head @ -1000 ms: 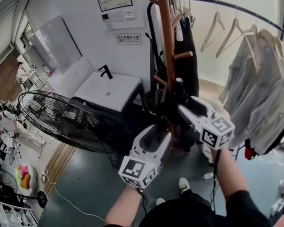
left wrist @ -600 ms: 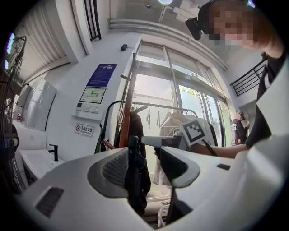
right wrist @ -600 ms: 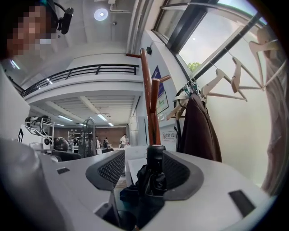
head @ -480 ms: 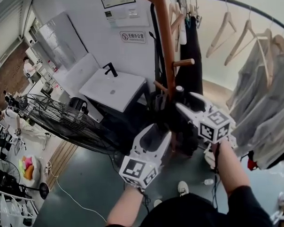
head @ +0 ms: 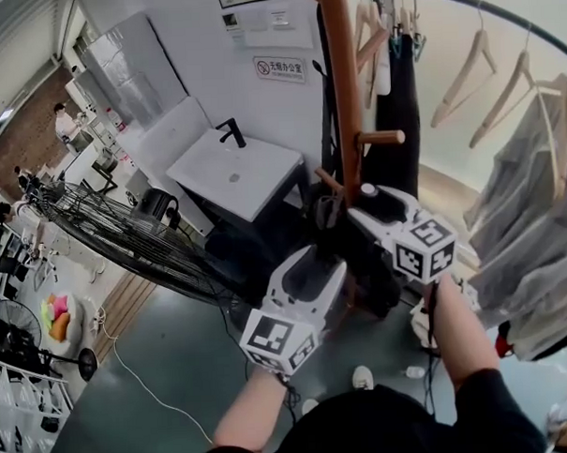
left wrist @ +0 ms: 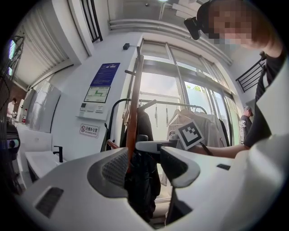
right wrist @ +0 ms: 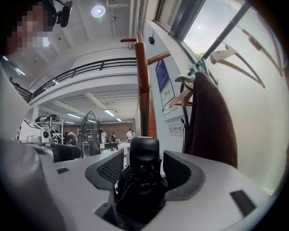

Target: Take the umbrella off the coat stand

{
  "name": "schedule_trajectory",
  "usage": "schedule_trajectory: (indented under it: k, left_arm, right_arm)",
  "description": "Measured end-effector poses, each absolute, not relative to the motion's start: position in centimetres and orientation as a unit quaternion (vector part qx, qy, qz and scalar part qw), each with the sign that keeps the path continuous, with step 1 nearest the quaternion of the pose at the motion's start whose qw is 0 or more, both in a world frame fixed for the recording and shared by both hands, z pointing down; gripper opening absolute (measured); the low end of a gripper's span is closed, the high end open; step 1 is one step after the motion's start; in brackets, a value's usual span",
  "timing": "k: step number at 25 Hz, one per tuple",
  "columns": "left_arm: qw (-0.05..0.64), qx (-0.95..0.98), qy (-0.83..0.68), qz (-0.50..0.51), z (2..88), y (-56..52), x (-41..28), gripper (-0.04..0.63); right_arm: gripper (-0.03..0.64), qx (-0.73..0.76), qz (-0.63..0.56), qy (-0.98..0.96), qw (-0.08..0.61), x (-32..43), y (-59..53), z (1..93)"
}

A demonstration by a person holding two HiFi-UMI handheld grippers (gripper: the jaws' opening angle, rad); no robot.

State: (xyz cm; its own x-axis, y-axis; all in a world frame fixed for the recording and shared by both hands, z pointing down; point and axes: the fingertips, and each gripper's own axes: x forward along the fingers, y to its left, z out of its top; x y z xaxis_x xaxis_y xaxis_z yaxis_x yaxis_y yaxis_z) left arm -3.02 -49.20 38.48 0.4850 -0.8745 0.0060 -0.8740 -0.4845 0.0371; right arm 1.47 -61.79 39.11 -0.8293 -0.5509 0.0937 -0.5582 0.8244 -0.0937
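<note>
My right tongs have just been opening, loose around the umbrella; left tongs released. I'd clamp squarely before lifting.

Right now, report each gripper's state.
Left gripper: open, gripping nothing.
Right gripper: open; its jaws have just been opening, and the folded black umbrella stands between them, not pressed.

Black folded umbrella upright beside wooden coat stand.
</note>
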Motion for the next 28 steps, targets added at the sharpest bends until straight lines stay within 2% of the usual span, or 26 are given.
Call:
schedule_trajectory:
  k: [15, 20, 28]
  left_arm:
    - [0.037, 0.858, -0.511, -0.012, 38.6, -50.9, -3.5, 0.206]
    - [0.037, 0.860, -0.508, -0.019, 38.5, -50.6, -3.6, 0.206]
    - [0.036, 0.860, -0.508, -0.029, 37.8, -49.9, -3.7, 0.206]
  right_arm:
    - [0.244, 0.285, 0.052, -0.956, 0.046, 0.2, -63.2, 40.6]
    - [0.212, 0.288, 0.046, -0.955, 0.049, 0.0, -62.9, 40.4]
    - [0.202, 0.305, 0.019, -0.951, 0.045, 0.6, -62.4, 37.8]
